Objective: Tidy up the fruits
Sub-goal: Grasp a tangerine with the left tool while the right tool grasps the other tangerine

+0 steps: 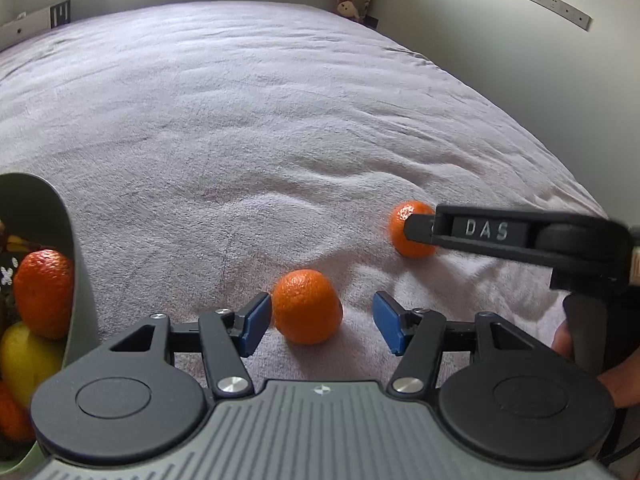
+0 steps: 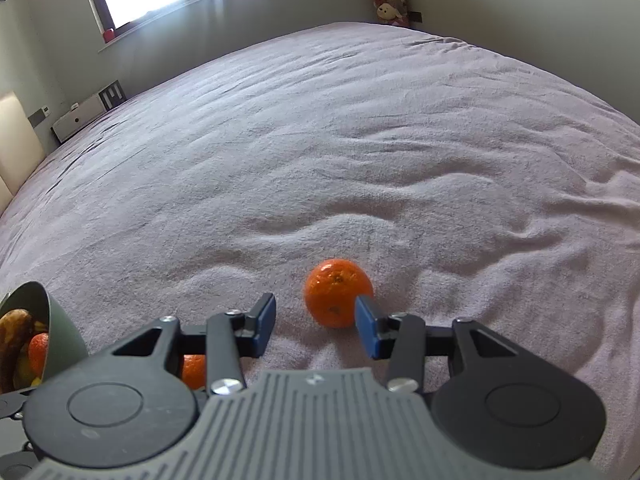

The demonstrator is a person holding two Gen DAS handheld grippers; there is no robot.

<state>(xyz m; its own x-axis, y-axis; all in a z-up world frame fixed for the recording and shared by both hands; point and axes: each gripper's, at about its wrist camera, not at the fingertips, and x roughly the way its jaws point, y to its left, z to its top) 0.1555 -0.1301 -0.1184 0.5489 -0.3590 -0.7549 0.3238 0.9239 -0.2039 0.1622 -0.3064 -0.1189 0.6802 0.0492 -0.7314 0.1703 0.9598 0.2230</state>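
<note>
Stretching far ahead of both sets of fingers, the pale wrinkled blanket (image 2: 360, 152) runs bare to the walls, with its right edge curving away beyond the right gripper (image 2: 315, 326) and soft folds just ahead and to the right of it. On the left side, the green bowl (image 1: 76, 264) stands close beside the left gripper (image 1: 318, 324), its rim rising near the left blue pad (image 1: 253, 326).

That left gripper is spread wide. A mandarin (image 1: 307, 307) lies on the blanket between its pads, close against the left one, though contact cannot be told, and clear of the right one. The right gripper is spread about as wide, holding nothing; a second mandarin (image 2: 338, 292) sits just ahead of the gap, toward the right pad (image 2: 365, 326), which overlaps its lower edge in the right wrist view. In the left wrist view this gripper reaches in from the right, level with that fruit.

Both loose mandarins are bright orange with dimpled, glossy skin, the second showing a small stem scar. The bowl holds another mandarin (image 1: 43, 292), a yellow fruit (image 1: 26, 360) under it, and something brownish behind.
</note>
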